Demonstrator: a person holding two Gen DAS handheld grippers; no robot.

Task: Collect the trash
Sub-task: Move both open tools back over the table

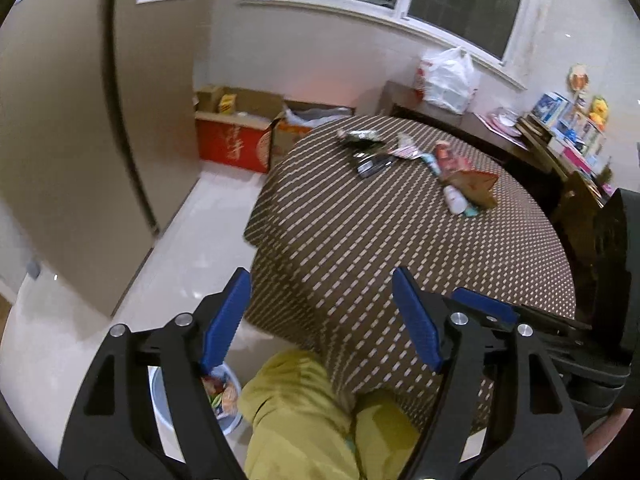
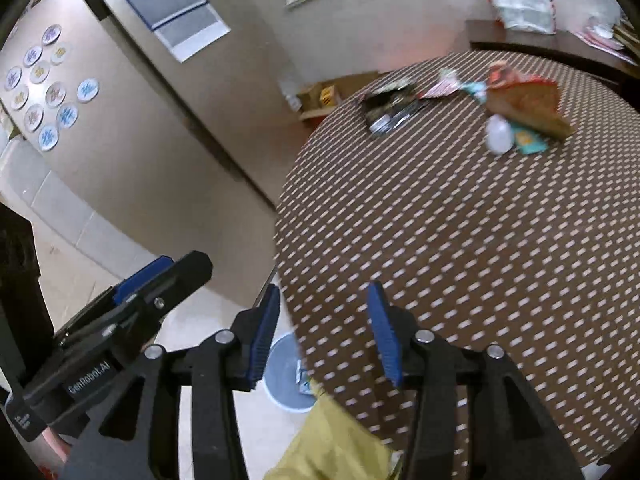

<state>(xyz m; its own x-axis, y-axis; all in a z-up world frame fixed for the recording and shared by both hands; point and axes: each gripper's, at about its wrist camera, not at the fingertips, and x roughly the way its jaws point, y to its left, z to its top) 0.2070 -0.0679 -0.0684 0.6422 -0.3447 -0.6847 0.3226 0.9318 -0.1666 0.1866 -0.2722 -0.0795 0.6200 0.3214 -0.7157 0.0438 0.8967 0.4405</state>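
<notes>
Trash lies at the far side of a round table (image 1: 400, 240) with a brown dashed cloth: dark foil wrappers (image 1: 362, 148), a pink wrapper (image 1: 406, 148), a brown paper bag (image 1: 472, 186) and a small white bottle (image 1: 456, 200). The same pile shows in the right wrist view: foil wrappers (image 2: 392, 108), paper bag (image 2: 524, 106), white bottle (image 2: 499, 134). A light blue bin (image 1: 224, 396) with wrappers inside stands on the floor by the table's near edge; it also shows in the right wrist view (image 2: 282, 372). My left gripper (image 1: 322, 312) is open and empty above the table's near edge. My right gripper (image 2: 324, 328) is open and empty beside it.
Yellow-green trousers (image 1: 304, 412) sit under the table's near edge. Cardboard boxes (image 1: 236, 136) stand on the floor at the far wall. A white plastic bag (image 1: 448, 76) sits on a dark sideboard (image 1: 500, 132). A tall cabinet (image 1: 80, 140) is on the left.
</notes>
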